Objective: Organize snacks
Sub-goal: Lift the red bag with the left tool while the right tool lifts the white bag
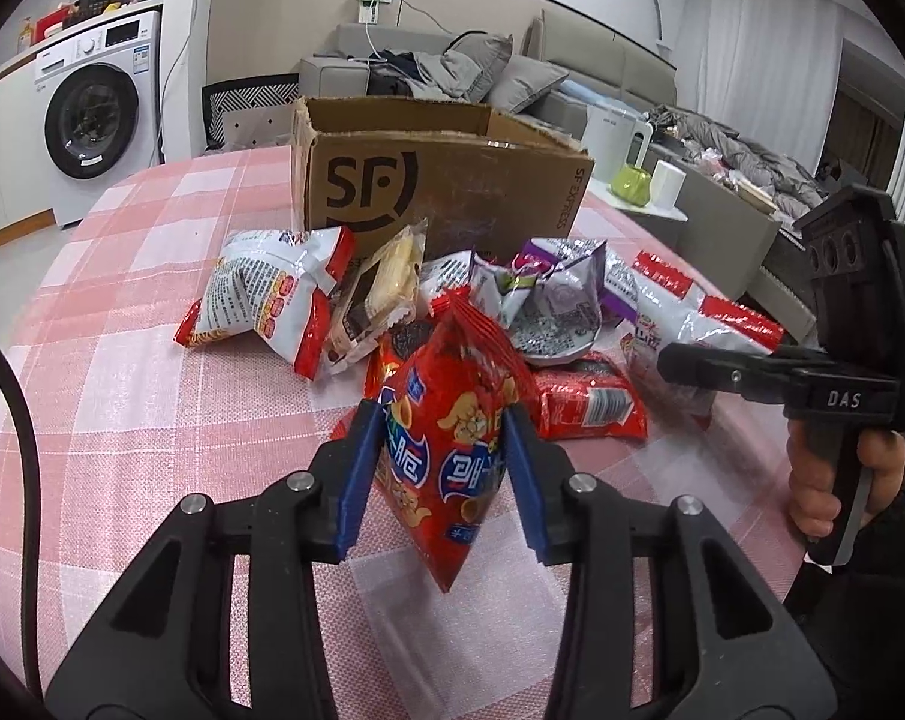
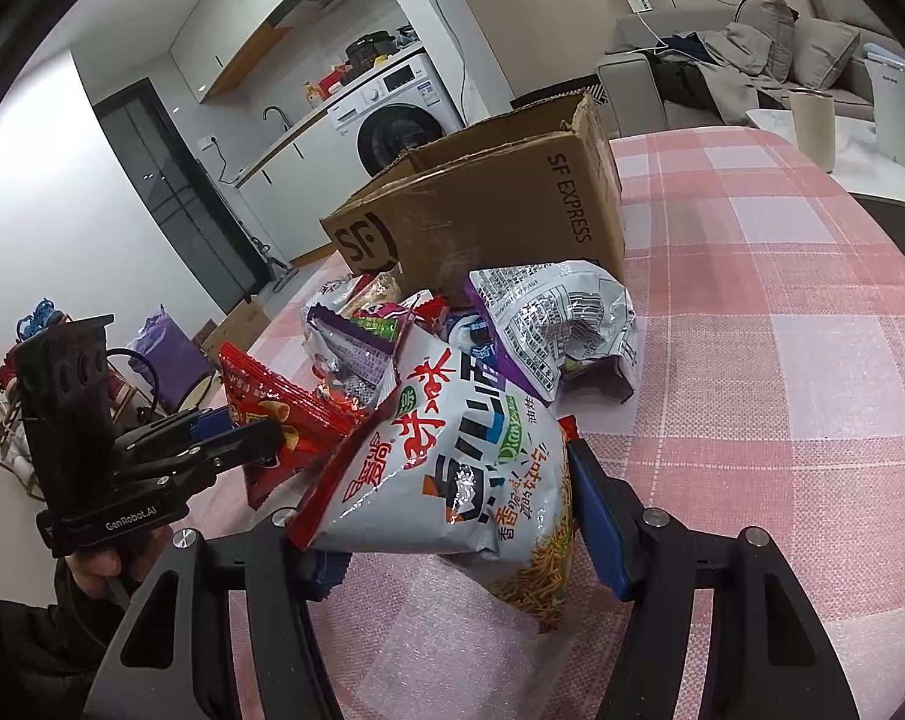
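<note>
The cardboard box [image 1: 440,180] bears "SF" and "SF EXPRESS". The right gripper [image 1: 692,363] reads "DAS"; the left gripper [image 2: 266,438] reads "GenRobot.AI". Bag lettering is not clearly readable.

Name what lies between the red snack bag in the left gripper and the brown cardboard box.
A heap of snack packets fills that stretch in the left wrist view, between red snack bag and brown cardboard box.

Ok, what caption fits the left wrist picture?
Left gripper squeezes a red snack bag before the SF Express box.
</note>
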A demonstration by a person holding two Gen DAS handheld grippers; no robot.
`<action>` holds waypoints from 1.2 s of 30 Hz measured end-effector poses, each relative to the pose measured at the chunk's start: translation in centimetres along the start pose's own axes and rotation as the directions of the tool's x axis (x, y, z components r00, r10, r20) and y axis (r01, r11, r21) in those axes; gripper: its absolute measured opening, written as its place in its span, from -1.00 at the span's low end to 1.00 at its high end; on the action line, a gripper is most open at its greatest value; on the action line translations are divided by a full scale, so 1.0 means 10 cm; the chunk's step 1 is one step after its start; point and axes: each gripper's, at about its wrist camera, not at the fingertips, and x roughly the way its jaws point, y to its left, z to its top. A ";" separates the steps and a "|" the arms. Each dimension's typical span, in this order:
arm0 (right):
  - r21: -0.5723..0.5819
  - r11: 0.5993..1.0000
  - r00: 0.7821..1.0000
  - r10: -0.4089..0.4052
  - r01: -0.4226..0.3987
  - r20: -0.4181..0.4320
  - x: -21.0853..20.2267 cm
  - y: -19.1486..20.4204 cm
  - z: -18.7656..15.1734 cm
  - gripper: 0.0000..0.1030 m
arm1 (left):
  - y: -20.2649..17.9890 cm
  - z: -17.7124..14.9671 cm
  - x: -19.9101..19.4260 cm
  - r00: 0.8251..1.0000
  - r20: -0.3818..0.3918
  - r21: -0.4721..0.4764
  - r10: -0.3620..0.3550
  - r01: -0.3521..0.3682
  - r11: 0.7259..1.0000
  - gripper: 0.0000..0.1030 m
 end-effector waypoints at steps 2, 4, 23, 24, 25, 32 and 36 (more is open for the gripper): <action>-0.002 1.000 1.000 0.001 -0.001 -0.003 0.00 0.01 0.00 0.25 | -0.01 0.01 0.05 1.000 -0.020 0.010 0.009 -0.008 1.000 -0.20; -0.005 1.000 1.000 0.001 -0.001 -0.006 0.02 0.01 0.01 0.25 | -0.03 0.01 0.10 0.999 -0.034 0.019 0.019 -0.018 1.000 -0.11; -0.011 1.000 1.000 0.004 -0.004 -0.016 0.04 0.01 0.01 0.25 | -0.13 0.16 0.57 0.991 -0.132 0.017 0.019 -0.017 1.000 0.18; -0.012 1.000 1.000 0.004 -0.005 -0.014 0.04 0.01 0.01 0.25 | -0.14 0.16 0.55 0.992 -0.124 0.016 0.016 -0.014 1.000 0.18; -0.013 1.000 1.000 0.004 -0.004 -0.013 0.04 0.02 0.01 0.25 | -0.14 0.15 0.53 0.993 -0.118 0.013 0.012 -0.011 1.000 0.16; -0.014 1.000 1.000 0.007 -0.007 0.001 0.00 0.02 0.01 0.25 | -0.16 0.17 0.43 0.997 -0.075 -0.010 0.004 -0.005 1.000 0.16; -0.020 1.000 1.000 0.005 -0.005 0.010 -0.03 0.05 0.02 0.25 | -0.16 0.20 0.33 0.999 -0.043 -0.016 0.009 -0.010 1.000 0.16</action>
